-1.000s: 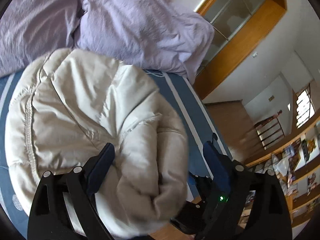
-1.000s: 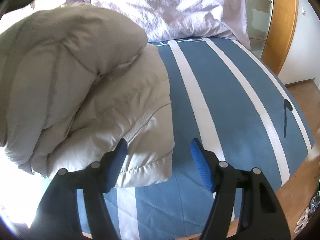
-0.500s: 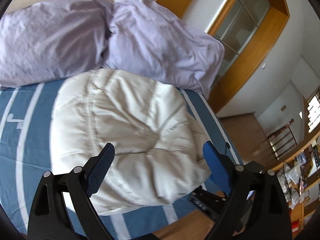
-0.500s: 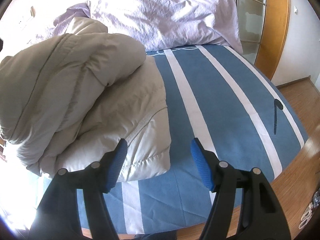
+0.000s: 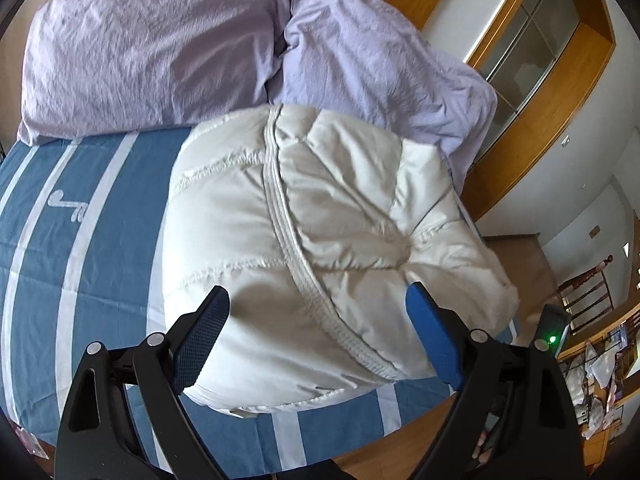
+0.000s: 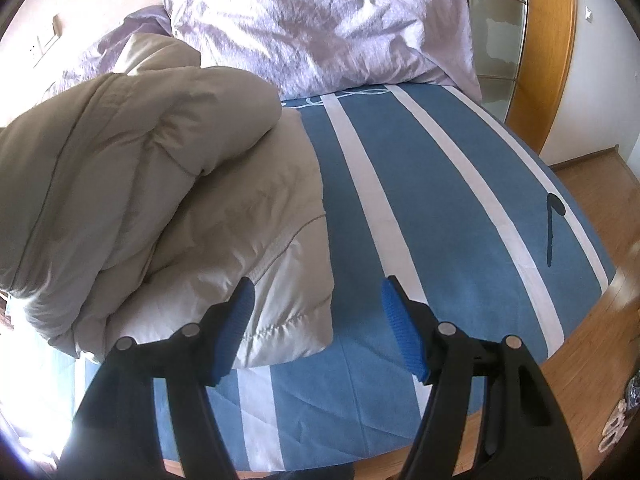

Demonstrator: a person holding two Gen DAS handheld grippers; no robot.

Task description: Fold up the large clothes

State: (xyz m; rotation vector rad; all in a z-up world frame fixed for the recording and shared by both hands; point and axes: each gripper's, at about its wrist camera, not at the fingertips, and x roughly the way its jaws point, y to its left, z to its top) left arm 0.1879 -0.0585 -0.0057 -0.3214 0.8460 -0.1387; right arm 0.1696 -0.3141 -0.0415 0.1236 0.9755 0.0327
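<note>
A cream quilted puffer jacket (image 5: 312,240) lies folded in a thick bundle on the blue striped bed (image 5: 80,264). It also shows in the right wrist view (image 6: 160,200), at the left of the bed. My left gripper (image 5: 316,324) is open and empty, raised above the near edge of the bundle. My right gripper (image 6: 316,312) is open and empty, above the jacket's lower right corner and the bare sheet (image 6: 440,208).
Two lilac pillows (image 5: 152,48) (image 5: 376,60) lie at the head of the bed, against the jacket's far edge. A wooden frame with glass panels (image 5: 540,60) stands to the right. Wooden floor (image 6: 592,288) runs past the bed's edge.
The left gripper has let go of the jacket flap and pulled back and up; the flap now lies folded over the bundle. The right gripper has drawn back slightly.
</note>
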